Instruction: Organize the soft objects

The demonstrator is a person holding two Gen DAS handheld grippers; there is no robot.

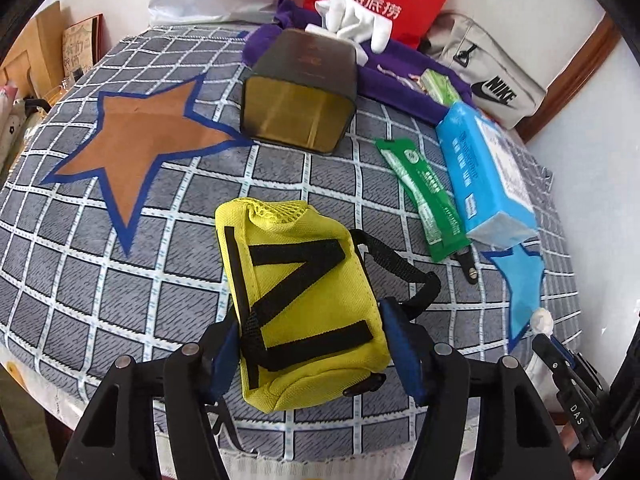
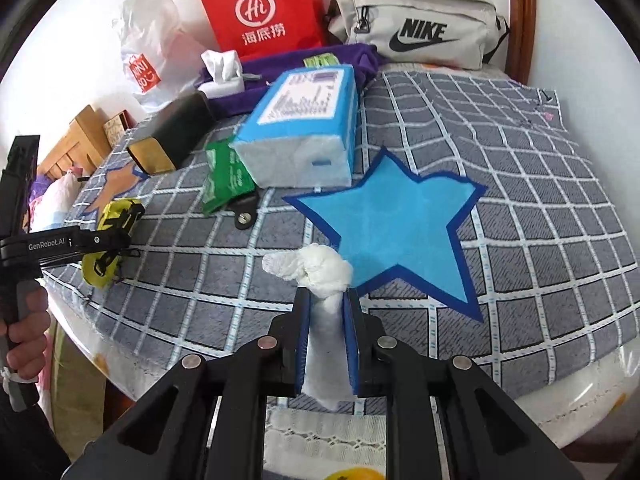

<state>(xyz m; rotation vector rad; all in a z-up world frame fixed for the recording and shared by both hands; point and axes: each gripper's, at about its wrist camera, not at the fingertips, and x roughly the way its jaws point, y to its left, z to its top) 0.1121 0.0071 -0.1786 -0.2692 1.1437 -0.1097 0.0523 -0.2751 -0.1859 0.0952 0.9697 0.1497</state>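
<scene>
My left gripper is shut on a yellow pouch with black straps, near the front edge of the grey checked cloth, in front of the brown star. The pouch also shows in the right wrist view, with the left gripper on it. My right gripper is shut on a knotted white cloth, held just in front of the light blue star. The white cloth tip shows in the left wrist view by the blue star.
A blue tissue pack, green sachet, dark tin box, purple cloth with white socks, red bag, white plastic bag and grey Nike pouch lie behind.
</scene>
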